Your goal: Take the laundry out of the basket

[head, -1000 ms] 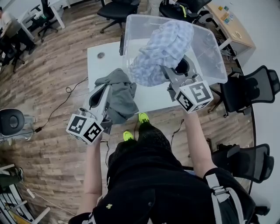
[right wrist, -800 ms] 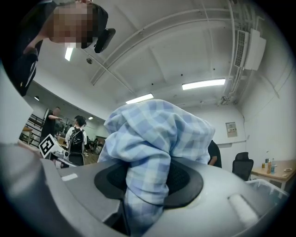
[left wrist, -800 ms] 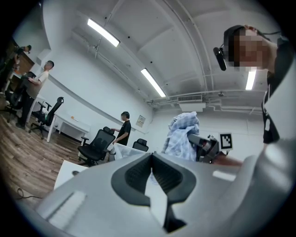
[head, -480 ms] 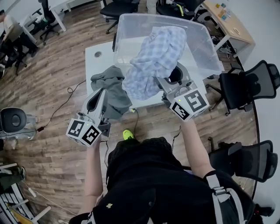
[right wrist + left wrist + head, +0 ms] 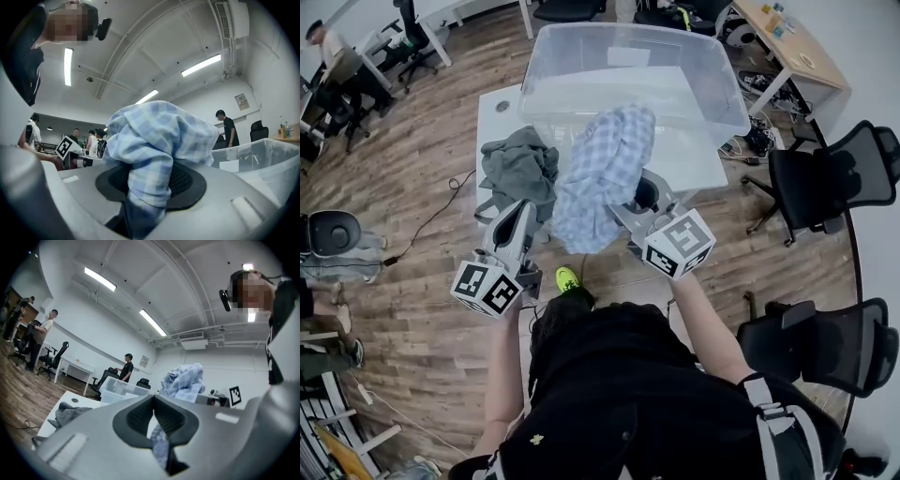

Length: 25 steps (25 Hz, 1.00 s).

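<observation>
Where right claw (image 5: 148,186) clamps: shirt (image 5: 602,173), held up
Left claw (image 5: 153,405): closed, empty
Basket (image 5: 581,56): on bench (image 5: 493,131)
Grey cloth (image 5: 520,165): beside basket

Blue checked shirt (image 5: 605,169): bunched, hanging from the right tool (image 5: 149,185) above the worktop's (image 5: 696,161) front edge. Grey garment (image 5: 520,169): crumpled at left end. Clear plastic basket (image 5: 581,66): upright at rear.

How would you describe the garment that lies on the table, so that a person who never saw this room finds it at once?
Find the white table with the big clear plastic basket on it. On the table's left part, beside the basket, lies a crumpled garment. It is plain dark grey, while the shirt that hangs from the right gripper is blue-and-white checked.
</observation>
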Available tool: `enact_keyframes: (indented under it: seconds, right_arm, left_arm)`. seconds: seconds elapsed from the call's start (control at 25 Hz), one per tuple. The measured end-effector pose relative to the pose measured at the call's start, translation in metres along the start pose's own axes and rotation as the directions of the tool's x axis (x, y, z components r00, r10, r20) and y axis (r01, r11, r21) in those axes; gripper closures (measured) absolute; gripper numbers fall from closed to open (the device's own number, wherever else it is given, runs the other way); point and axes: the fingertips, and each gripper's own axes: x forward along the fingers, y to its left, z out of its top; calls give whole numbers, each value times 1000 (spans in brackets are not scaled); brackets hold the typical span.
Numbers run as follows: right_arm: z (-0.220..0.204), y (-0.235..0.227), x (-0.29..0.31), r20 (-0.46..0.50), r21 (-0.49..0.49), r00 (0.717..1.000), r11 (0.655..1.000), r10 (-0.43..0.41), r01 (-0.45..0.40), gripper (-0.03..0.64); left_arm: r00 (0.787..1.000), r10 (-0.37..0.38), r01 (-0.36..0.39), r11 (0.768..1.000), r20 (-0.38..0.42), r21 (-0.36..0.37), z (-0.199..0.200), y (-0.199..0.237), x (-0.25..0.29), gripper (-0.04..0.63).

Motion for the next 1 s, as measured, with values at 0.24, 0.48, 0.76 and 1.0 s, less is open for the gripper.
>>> enact_keyframes:
  seconds: [0.24,0.48,0.76,1.0]
  right_arm:
    - [-21,8,-47,-30,25,999,999,43,-42,440]
    - [-42,14,-84,-55,93,996,994,69,-64,437]
    - [-59,33,-106,-81,149,990,983,116,-103,436]
    - [-60,37,-108,-92,158,990,983,108,-92,436]
  left_arm:
    - [1000,30,-30,999,5,18,-24,-51,-16,588]
    - [999,46,-46,999,-18,7,-52,-91,-31,588]
    - [997,71,-71,997,-22,-11,-71,-113,-54,588]
    - [996,82,-83,996,-30,-22,-71,-110,-64,588]
